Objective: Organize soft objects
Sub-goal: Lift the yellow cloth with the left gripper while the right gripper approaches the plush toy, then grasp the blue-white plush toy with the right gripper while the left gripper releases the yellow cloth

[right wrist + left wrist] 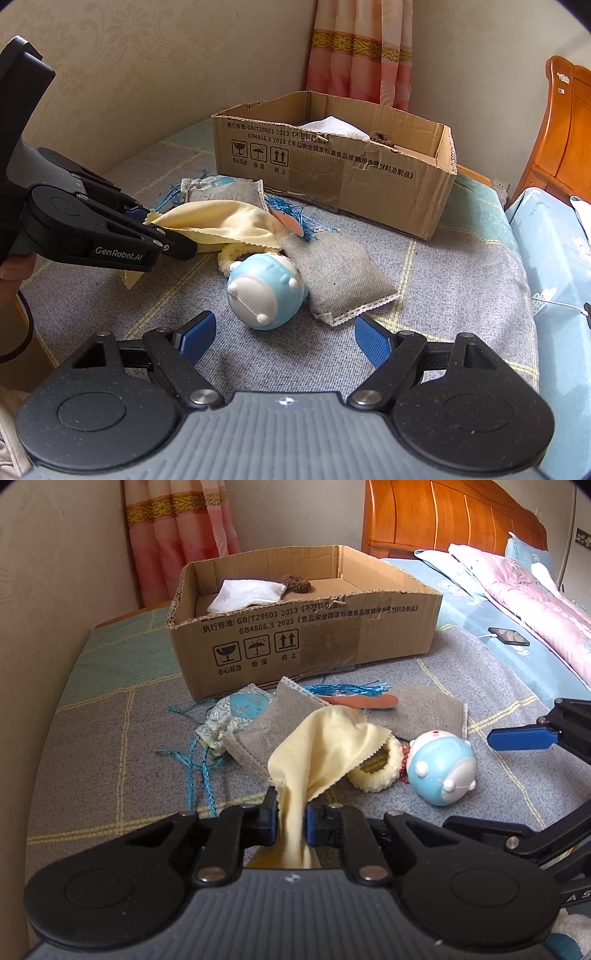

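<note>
Now my left tool [291,821] clamps the yellow cloth [325,746], the cardboard box [303,627] straight ahead beyond the pile, my right tool [284,339] spread empty.

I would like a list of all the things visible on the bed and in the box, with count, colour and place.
cardboard box: 1, brown, far side of bed
tissue: 1, white, in box
scrunchie: 1, brown, in box
yellow cloth: 1, held up
grey pouches: 2, by toy
round toy: 1, blue-white, bed centre
phone: 1, dark, beside pink quilt
left gripper: shut on yellow cloth
right gripper: open, empty
</note>
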### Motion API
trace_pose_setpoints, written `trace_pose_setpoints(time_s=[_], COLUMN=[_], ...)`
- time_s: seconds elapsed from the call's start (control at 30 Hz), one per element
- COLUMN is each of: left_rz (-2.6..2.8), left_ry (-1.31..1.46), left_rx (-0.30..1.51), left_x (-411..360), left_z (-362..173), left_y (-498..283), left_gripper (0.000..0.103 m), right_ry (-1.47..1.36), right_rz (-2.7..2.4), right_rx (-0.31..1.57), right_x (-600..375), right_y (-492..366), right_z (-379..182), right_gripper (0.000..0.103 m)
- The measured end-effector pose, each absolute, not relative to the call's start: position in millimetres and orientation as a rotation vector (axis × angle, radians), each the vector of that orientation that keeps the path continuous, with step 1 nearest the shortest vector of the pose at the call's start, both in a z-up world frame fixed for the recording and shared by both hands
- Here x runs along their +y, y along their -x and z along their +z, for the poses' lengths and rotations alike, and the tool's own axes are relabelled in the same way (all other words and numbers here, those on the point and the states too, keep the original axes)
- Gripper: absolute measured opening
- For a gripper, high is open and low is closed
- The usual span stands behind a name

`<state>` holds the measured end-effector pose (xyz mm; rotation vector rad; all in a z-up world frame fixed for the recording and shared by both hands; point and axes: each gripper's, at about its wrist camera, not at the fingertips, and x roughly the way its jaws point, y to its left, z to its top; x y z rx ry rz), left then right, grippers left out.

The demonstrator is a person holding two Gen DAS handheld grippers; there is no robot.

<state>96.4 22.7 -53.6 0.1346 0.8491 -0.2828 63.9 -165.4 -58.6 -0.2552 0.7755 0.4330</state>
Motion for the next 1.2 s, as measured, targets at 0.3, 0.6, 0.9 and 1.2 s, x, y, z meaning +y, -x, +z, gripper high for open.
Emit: trace_pose_setpoints(time_s=[0.3, 0.6, 0.9, 1.2], left_rz=[-0.289, -0.285, -0.303, -0.304], left_ry=[-0.096, -0.124, -0.139, -0.196], left_rx=[0.796, 0.762, 0.726, 0.649], left_x=[37.3, 39.6, 38.5, 35.4], left_z=[-24.7, -3.1, 15.3, 41.1], left_y=[-85.4, -84.6, -85.7, -94.4], left_gripper=[0.003, 0.003, 0.003, 0.003], right_ry=[0.251, 0.28, 0.264, 0.264], right_rz=[0.467, 0.486, 0.483, 0.486], right_rx=[0.764, 0.764, 0.761, 0.732], right_x=[-160.2, -149.1, -152.8, -161.9], right_y=[-71.4, -78.7, -74.8, -67.5], right_z=[-59.6, -60.4, -52.6, -35.8], right_gripper=[0.086, 0.063, 0.052, 0.052])
